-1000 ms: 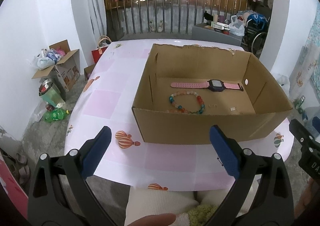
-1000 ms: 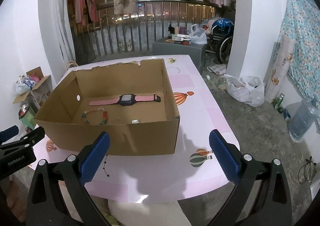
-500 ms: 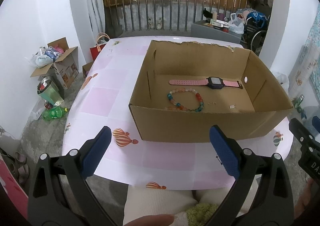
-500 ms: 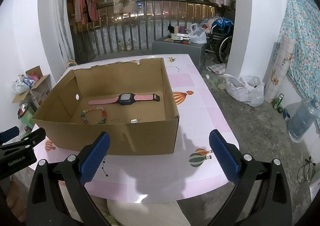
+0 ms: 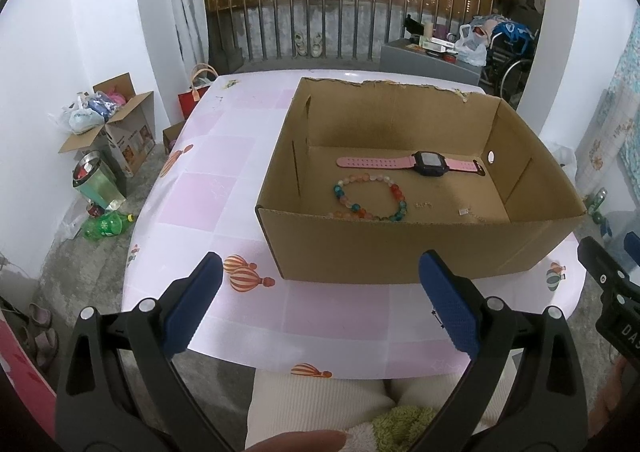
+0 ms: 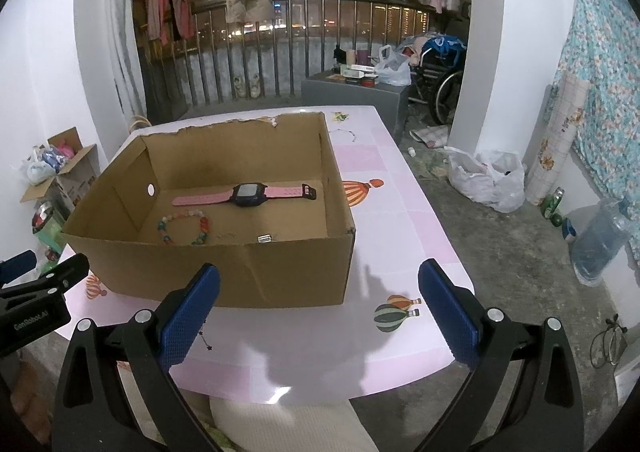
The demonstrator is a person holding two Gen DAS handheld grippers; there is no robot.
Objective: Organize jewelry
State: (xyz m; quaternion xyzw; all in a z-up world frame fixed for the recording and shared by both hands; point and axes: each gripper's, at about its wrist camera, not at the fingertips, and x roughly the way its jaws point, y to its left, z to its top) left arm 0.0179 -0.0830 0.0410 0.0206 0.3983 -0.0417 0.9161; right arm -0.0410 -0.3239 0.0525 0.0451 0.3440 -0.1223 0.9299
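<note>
An open cardboard box (image 5: pixel 400 248) (image 6: pixel 248 272) stands on the pink checked table (image 5: pixel 224 196) (image 6: pixel 392 236). Inside it lie a pink-strapped watch (image 5: pixel 430 163) (image 6: pixel 248 194), a multicoloured bead bracelet (image 5: pixel 370 198) (image 6: pixel 184 228) and a small silver piece (image 6: pixel 264 239) (image 5: pixel 463 211). My left gripper (image 5: pixel 320 300) hangs open and empty near the table's front edge, short of the box. My right gripper (image 6: pixel 320 304) is open and empty too, in front of the box's right corner. A thin chain (image 6: pixel 347 132) lies on the table behind the box.
A person's lap in cream cloth (image 5: pixel 320 400) sits below the table edge. Floor clutter left: a cardboard carton (image 5: pixel 116 124), a blender (image 5: pixel 94 184), a green bottle (image 5: pixel 106 226). To the right stand plastic bags (image 6: pixel 486 180) and a water jug (image 6: pixel 600 240). A railing (image 6: pixel 320 44) runs behind.
Both grippers have drawn back and risen slightly, so the box sits a little farther off and more of its floor shows. Nothing inside the box has moved.
</note>
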